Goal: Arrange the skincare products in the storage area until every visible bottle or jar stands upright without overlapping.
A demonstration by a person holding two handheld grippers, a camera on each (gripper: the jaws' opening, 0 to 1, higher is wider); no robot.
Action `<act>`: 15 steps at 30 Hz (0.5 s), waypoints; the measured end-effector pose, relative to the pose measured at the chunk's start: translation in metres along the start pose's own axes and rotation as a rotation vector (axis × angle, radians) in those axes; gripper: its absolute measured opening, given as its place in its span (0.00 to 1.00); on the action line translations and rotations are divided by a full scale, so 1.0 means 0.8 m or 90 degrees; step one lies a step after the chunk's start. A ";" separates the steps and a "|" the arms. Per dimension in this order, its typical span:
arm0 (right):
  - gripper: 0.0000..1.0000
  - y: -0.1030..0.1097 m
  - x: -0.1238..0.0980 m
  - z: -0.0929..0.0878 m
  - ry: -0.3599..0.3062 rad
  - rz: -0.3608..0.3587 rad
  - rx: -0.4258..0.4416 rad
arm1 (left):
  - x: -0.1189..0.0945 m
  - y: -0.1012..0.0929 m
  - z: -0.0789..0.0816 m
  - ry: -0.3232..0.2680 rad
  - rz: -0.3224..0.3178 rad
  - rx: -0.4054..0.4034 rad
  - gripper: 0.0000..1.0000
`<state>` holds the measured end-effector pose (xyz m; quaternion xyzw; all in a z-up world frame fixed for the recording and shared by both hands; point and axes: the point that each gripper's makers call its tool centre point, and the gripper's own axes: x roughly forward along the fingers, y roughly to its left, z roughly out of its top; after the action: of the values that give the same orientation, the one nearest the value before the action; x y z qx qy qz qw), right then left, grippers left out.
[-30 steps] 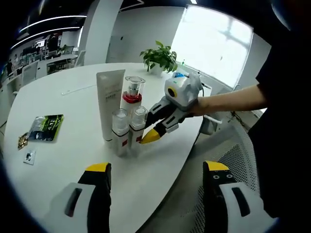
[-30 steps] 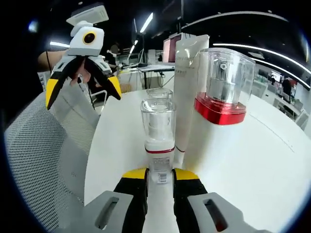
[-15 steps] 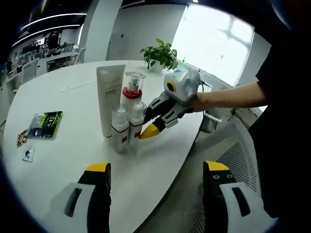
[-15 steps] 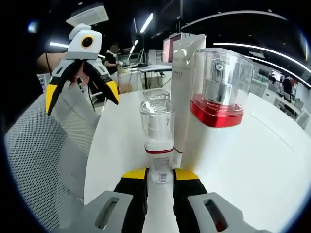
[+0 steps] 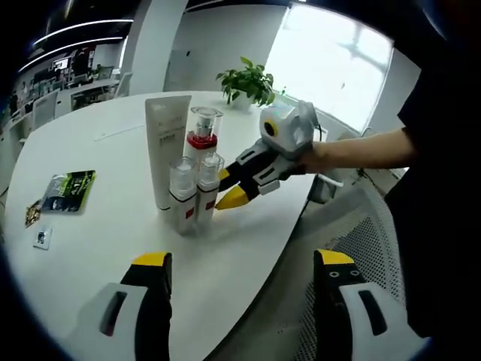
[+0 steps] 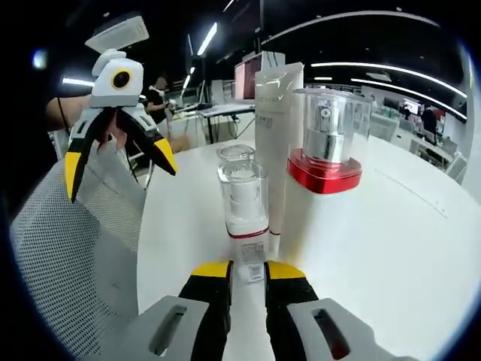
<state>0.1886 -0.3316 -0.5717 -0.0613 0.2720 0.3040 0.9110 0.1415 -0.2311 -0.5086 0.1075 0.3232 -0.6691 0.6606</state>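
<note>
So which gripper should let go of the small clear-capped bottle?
Right. The right gripper is closed on the small bottle, upright by the tube; the left gripper hangs open, off the table.

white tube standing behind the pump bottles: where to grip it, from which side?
Grip the white tube on its flat upper body, above the two small pump bottles in front of it. Approach from its open side facing the sachets; the red-collared bottle crowds the other side. It stands upright on its cap, so squeeze across the flat faces.

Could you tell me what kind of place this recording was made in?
Most likely an open-plan office: a large white table near a bright window, a potted plant, a mesh chair, and desks with a monitor under strip lights.
</note>
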 end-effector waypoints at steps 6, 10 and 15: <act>0.11 -0.007 0.004 0.000 -0.002 -0.009 0.007 | -0.001 0.000 -0.002 0.000 0.002 -0.001 0.70; 0.11 -0.008 0.004 0.000 -0.003 -0.011 0.006 | -0.002 0.000 -0.002 0.001 0.004 0.000 0.70; 0.13 -0.004 0.000 -0.004 0.000 -0.011 0.006 | -0.001 0.001 -0.002 0.000 0.008 -0.002 0.69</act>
<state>0.1892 -0.3351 -0.5743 -0.0593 0.2728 0.2950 0.9138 0.1421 -0.2294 -0.5098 0.1086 0.3232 -0.6643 0.6652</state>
